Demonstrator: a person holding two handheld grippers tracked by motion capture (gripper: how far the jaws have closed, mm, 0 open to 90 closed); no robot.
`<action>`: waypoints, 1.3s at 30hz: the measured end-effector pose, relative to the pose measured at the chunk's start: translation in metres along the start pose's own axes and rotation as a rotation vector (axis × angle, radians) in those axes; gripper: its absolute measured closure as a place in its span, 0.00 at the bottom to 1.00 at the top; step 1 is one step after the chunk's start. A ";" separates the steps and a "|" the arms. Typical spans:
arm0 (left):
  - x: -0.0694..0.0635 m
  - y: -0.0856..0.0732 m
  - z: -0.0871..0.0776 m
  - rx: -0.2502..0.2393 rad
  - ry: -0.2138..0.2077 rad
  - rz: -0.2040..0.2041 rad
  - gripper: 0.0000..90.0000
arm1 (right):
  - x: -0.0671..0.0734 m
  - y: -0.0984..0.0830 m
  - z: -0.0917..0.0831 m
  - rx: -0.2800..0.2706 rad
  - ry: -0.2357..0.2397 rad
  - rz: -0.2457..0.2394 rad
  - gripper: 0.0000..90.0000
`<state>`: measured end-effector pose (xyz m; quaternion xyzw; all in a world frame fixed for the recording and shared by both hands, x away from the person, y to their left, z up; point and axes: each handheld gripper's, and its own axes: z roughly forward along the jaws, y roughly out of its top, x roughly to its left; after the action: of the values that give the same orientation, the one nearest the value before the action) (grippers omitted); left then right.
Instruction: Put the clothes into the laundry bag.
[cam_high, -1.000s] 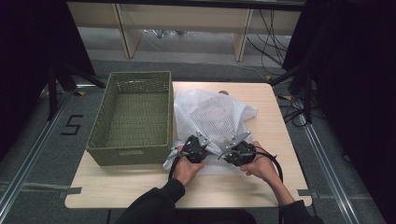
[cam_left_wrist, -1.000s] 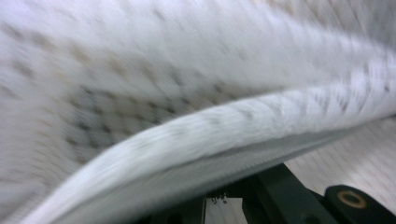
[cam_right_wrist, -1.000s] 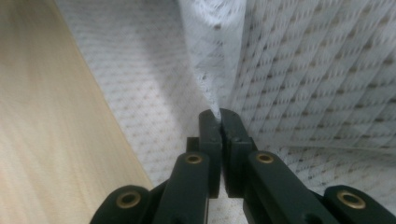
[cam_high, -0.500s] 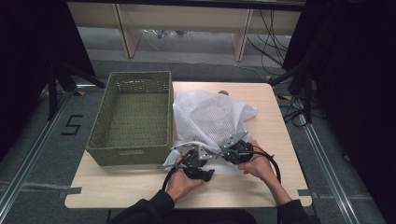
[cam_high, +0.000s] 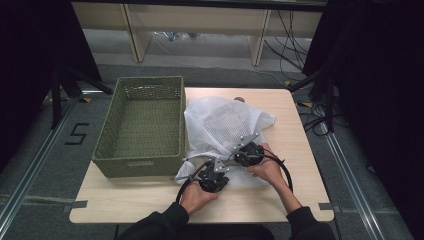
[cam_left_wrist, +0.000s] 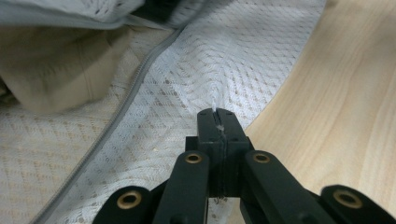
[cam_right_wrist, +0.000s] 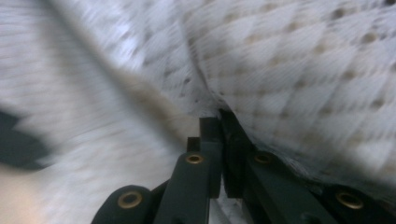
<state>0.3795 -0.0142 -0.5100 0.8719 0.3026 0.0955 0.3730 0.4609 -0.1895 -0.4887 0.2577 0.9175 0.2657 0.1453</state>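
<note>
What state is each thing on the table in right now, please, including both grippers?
Mesh bag: lying crumpled on the table, zip open near the front, something beige inside.
Basket: upright, empty.
Left gripper: shut on the mesh bag's front edge, its jaws having just closed.
Right gripper: shut on a fold of the mesh bag.

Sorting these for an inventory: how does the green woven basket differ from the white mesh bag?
The green woven basket is stiff, rectangular and stands with upright walls; the white mesh bag is soft, crumpled and lies flat. The basket is empty; the bag has a grey zipper and holds something beige. Both rest on the wooden table, side by side.
</note>
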 end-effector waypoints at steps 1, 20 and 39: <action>0.000 -0.001 0.000 -0.002 -0.010 0.001 0.99 | -0.002 0.001 0.003 0.006 -0.016 0.005 1.00; -0.003 -0.007 -0.003 -0.016 0.004 -0.011 0.99 | -0.004 -0.009 -0.016 0.014 -0.060 -0.033 1.00; -0.017 -0.007 -0.003 -0.038 -0.052 0.012 0.91 | 0.015 -0.029 -0.039 0.084 0.015 -0.094 0.99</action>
<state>0.3614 -0.0190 -0.5114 0.8687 0.2855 0.0809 0.3967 0.4215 -0.2186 -0.4751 0.2183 0.9400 0.2217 0.1396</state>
